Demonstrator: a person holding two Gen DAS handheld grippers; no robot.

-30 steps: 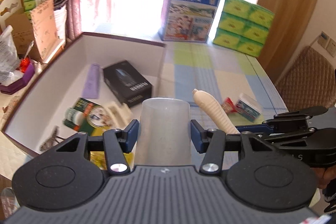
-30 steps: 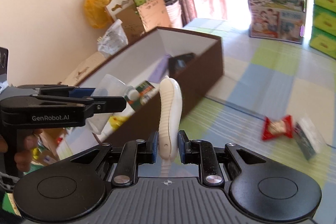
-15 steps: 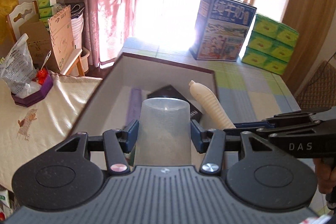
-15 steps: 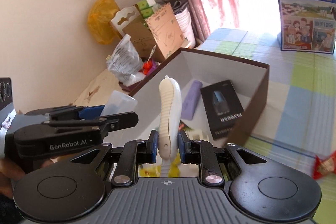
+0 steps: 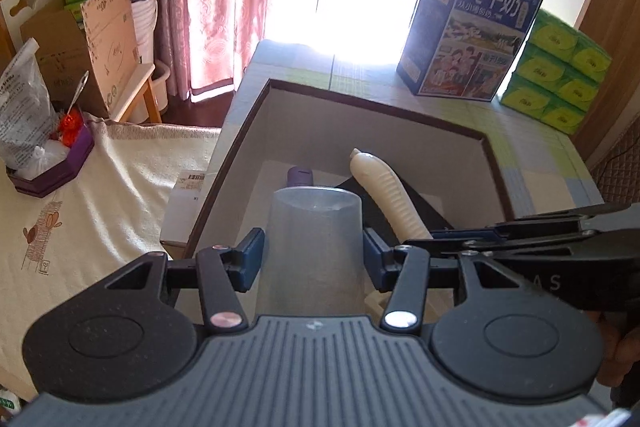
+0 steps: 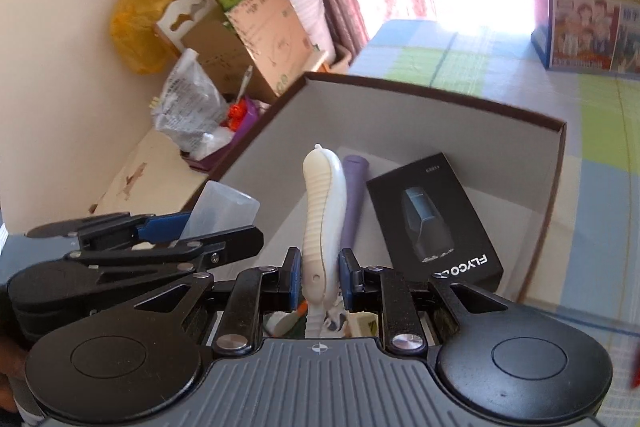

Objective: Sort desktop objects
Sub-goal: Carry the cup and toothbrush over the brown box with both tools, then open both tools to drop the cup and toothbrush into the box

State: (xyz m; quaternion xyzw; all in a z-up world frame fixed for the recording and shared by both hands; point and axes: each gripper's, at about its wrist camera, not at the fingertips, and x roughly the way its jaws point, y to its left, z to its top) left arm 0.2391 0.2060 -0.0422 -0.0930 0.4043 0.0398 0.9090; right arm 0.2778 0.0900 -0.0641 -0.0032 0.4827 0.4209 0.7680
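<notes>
Left tool (image 5: 313,263): we clamp a clear plastic cup (image 5: 314,239), held over the open box (image 5: 420,119).
Right tool (image 6: 319,277): we grip a white ribbed handle (image 6: 322,211) above the same box.

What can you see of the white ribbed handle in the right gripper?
The white ribbed handle is a slim, curved, glossy plastic piece with fine ridges on one face and a small nub at its tip. It stands nearly upright, clamped near its lower end by the right gripper, above the open box. Nothing else touches it.
</notes>
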